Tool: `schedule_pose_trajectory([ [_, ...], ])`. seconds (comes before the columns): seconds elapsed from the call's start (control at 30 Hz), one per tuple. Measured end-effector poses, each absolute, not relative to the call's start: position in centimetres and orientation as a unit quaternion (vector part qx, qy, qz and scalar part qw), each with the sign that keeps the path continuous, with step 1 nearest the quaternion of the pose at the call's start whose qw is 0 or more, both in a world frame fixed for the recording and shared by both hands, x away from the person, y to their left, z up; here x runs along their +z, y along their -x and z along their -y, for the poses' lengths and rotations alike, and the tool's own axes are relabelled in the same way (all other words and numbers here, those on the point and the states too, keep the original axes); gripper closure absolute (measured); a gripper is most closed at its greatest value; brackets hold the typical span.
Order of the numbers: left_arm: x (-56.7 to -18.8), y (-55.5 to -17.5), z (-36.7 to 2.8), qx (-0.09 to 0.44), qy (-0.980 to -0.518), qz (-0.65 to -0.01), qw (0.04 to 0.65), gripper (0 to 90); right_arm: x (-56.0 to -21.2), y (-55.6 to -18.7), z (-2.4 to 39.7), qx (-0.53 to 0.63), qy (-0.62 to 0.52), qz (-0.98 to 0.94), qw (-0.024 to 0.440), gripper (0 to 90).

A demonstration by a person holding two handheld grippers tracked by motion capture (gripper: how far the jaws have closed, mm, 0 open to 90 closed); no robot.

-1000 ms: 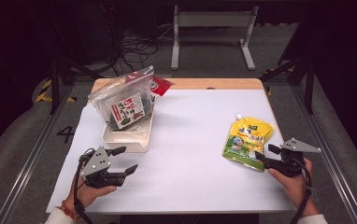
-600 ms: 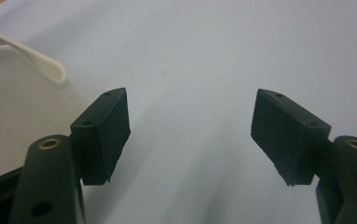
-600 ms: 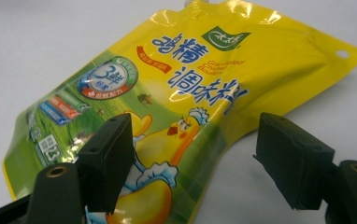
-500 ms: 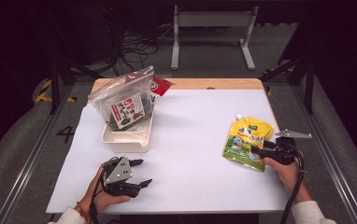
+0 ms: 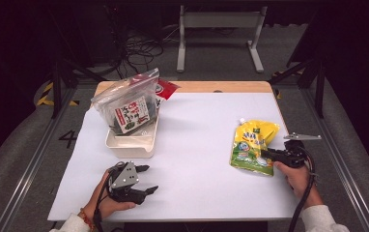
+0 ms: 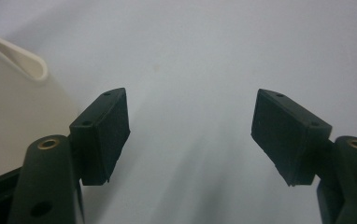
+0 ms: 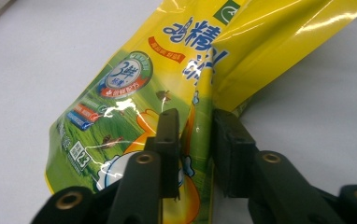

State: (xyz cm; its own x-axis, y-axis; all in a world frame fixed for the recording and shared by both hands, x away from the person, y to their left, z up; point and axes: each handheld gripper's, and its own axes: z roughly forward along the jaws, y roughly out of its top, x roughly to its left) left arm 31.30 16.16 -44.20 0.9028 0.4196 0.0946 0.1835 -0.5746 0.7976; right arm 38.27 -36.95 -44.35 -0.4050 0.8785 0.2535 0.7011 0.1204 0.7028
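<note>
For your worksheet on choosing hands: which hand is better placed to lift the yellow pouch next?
Right. The right tongs have just closed on the yellow pouch's edge, while the left tongs sit open over bare table near the white tray, far from it.

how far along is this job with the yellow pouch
Early. Done: a clear zip bag of snacks already sits in the white tray. In hand: the right gripper has just closed on the yellow pouch's edge, which lies on the table. Left: lifting it; the left gripper rests open.
</note>
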Motion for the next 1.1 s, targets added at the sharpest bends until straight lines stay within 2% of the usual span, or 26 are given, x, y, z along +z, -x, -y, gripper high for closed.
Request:
schedule_pose_trajectory([
  [0.3,-44.3,-31.6,-15.8,0.123,-0.873,-0.178,0.438,29.3,-44.2,-37.6,36.6,0.418,-0.507,-0.743,0.126,84.1],
  [0.47,-44.2,-32.5,-14.5,0.101,-0.866,-0.192,0.451,30.9,-44.1,-37.1,35.8,0.432,-0.493,-0.745,0.124,84.6],
  [0.77,-44.0,-34.4,-10.8,0.041,-0.861,-0.187,0.471,24.7,-42.9,-35.8,33.7,0.475,-0.456,-0.742,0.128,85.4],
  [0.93,-43.7,-35.0,-8.7,0.035,-0.862,-0.178,0.473,20.6,-42.4,-35.1,32.2,0.494,-0.431,-0.744,0.131,85.4],
  [1.0,-43.7,-35.2,-8.1,0.045,-0.866,-0.179,0.465,20.7,-42.1,-34.9,31.7,0.503,-0.423,-0.742,0.13,85.4],
  [1.1,-43.8,-35.6,-7.3,0.031,-0.862,-0.188,0.47,20.2,-41.7,-34.5,30.7,0.513,-0.408,-0.744,0.131,85.4],
])
